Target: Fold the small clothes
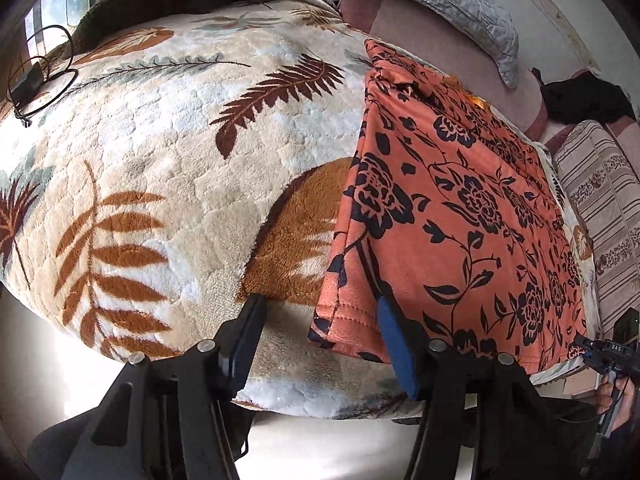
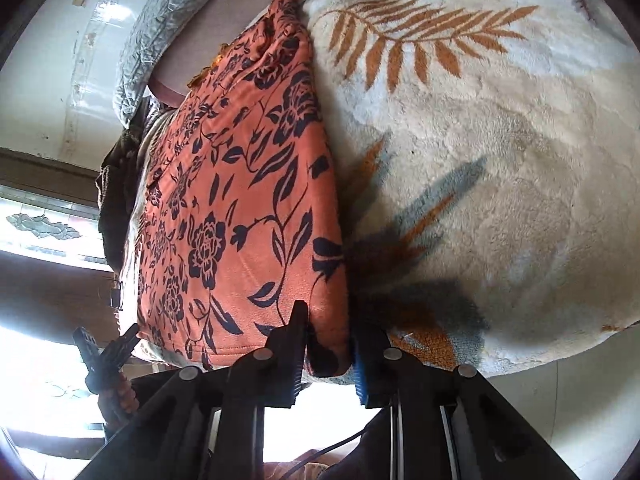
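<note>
Left wrist view showed an orange garment (image 1: 460,216) printed with dark flowers (folded into a long rectangle), lying flat on the leaf-patterned fleece blanket (image 1: 160,152), its long axis running away from the near hem. The left gripper (image 1: 320,320) stood wide open at that hem, gripping nothing; the right gripper (image 2: 330,320) was partly closed around the garment's near corner (image 2: 320,312).

Matt velvety garment (image 1: 460,216); plush, fluffy blanket (image 1: 168,152).

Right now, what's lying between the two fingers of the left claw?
In the left wrist view, the orange floral garment's hemmed corner and bare leaf-print fleece blanket lie between them.
</note>
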{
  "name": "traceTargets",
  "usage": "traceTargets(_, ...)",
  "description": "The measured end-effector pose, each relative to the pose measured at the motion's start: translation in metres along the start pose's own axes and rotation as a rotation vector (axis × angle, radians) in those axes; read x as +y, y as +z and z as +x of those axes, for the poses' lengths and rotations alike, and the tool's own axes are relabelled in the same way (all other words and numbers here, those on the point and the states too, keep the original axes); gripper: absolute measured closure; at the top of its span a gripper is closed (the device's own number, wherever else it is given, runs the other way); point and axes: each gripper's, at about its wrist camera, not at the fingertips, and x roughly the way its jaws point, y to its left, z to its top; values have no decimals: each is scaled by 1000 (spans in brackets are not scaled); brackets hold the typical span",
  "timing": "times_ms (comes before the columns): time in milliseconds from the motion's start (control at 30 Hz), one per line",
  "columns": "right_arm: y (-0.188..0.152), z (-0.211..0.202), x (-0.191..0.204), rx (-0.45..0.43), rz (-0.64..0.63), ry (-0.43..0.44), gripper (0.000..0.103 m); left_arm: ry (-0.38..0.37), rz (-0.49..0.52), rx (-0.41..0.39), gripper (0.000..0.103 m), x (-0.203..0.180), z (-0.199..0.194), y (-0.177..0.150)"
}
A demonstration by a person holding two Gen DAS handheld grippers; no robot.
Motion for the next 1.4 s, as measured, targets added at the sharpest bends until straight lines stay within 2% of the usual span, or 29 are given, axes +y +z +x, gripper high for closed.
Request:
traceTargets(167,2,2,-6,12,25,32,80,18,24,-2,44,-5,4,2)
traceTargets(233,3,2,-7,16,33,40,80,52,54,-6,80,-8,5,2)
traceTargets(267,2,2,-5,17,19,33,82,27,64,8,94,-9,6,3)
traceTargets(333,1,-1,2,12,-16,24,95,16,47,-6,96,-10,-2,5)
traceTargets(467,-4,-24,15,-64,-45,84,95,-22,48,-81,96,-14,-28,9)
traceTargets(533,-1,-19,11,-34,-42,41,93,-8,32,-59,95,-11,-19,9)
traceTargets(600,0,-5,-2,18,-10,6,91,27,29,2,92,-8,2,8)
traceTargets(667,2,1,-14,37,51,71,91,35,26,1,82,-10,8,4)
traceTargets(700,3,-1,-15,17,51,83,88,28,30,-10,77,-12,7,4)
traceTargets(733,3,-2,-14,6,43,76,88,29,37,-16,77,-14,6,4)
traceTargets(767,3,-2,-13,14,29,72,88,39,49,-20,83,-16,5,4)
traceTargets(800,2,0,-9,30,4,62,89,40,54,-19,96,-16,5,5)
traceTargets(867,-1,-6,1,28,-35,64,93,0,33,-43,96,-15,-7,7)
traceTargets(967,1,-34,19,-66,-90,109,94,-2,46,-99,96,-19,-23,9)
traceTargets(1000,4,-36,19,-64,-84,102,94,-3,35,-95,96,-18,-21,9)
traceTargets(1100,7,-13,4,28,-65,4,94,15,13,-46,97,-13,-4,6)
traceTargets(1167,5,-4,-4,41,-42,7,94,9,-3,-49,97,-12,-5,4)
traceTargets(1300,5,-23,6,-57,-62,75,94,-4,10,-121,97,-18,-24,8)
traceTargets(1333,6,-25,6,-65,-64,77,94,2,10,-117,97,-18,-22,8)
traceTargets(1400,7,-13,-1,-19,-60,46,94,34,4,-43,97,-15,-2,8)
